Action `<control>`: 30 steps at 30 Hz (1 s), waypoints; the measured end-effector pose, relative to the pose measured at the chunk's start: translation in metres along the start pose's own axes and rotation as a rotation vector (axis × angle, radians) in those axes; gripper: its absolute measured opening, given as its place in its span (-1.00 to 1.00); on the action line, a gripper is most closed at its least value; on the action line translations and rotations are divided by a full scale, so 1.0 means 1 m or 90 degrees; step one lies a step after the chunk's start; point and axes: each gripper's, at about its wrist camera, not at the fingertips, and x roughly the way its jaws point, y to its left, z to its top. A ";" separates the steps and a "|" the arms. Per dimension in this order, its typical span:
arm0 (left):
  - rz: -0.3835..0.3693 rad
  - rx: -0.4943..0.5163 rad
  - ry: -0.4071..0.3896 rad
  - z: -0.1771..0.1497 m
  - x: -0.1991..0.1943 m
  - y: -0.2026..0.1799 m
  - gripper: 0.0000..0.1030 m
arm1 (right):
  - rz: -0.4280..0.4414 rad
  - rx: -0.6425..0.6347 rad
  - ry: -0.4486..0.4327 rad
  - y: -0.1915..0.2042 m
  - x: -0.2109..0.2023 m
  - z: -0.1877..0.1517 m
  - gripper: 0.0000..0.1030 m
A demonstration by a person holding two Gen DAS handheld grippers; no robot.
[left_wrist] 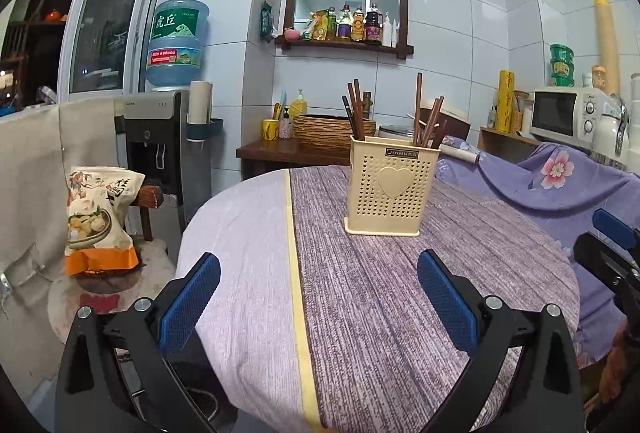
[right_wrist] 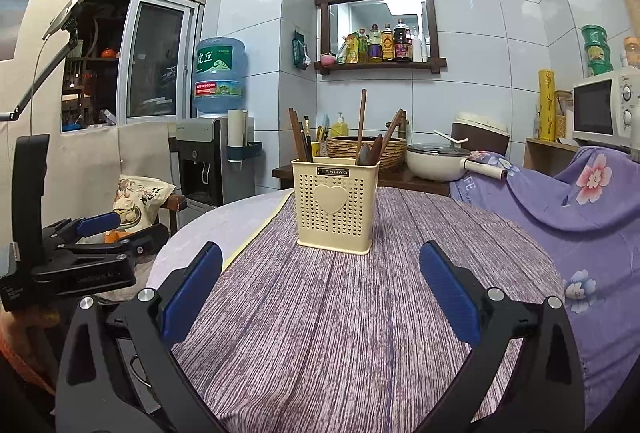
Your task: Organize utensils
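Note:
A cream perforated utensil holder (left_wrist: 390,187) with a heart on its front stands upright on the round table (left_wrist: 400,313). Several brown chopsticks (left_wrist: 356,109) and wooden utensils stick out of it. It also shows in the right wrist view (right_wrist: 335,207), with chopsticks and spoons (right_wrist: 362,125) inside. My left gripper (left_wrist: 318,273) is open and empty, held above the table short of the holder. My right gripper (right_wrist: 320,261) is open and empty, also short of the holder. Each gripper shows at the edge of the other's view.
The table wears a purple striped cloth with a yellow band (left_wrist: 296,273). A snack bag (left_wrist: 100,217) sits on a stool at left. A water dispenser (left_wrist: 160,137), a side table with a woven basket (left_wrist: 328,129), a white pot (right_wrist: 438,159) and a microwave (left_wrist: 560,113) stand behind.

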 end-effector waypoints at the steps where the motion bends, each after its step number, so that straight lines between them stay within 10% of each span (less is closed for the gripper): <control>1: -0.001 0.002 -0.002 0.000 -0.002 0.000 0.88 | 0.001 0.001 -0.003 0.000 -0.003 -0.002 0.89; 30: -0.005 0.005 -0.005 -0.007 -0.008 -0.007 0.88 | 0.008 -0.012 0.006 0.002 -0.006 -0.006 0.89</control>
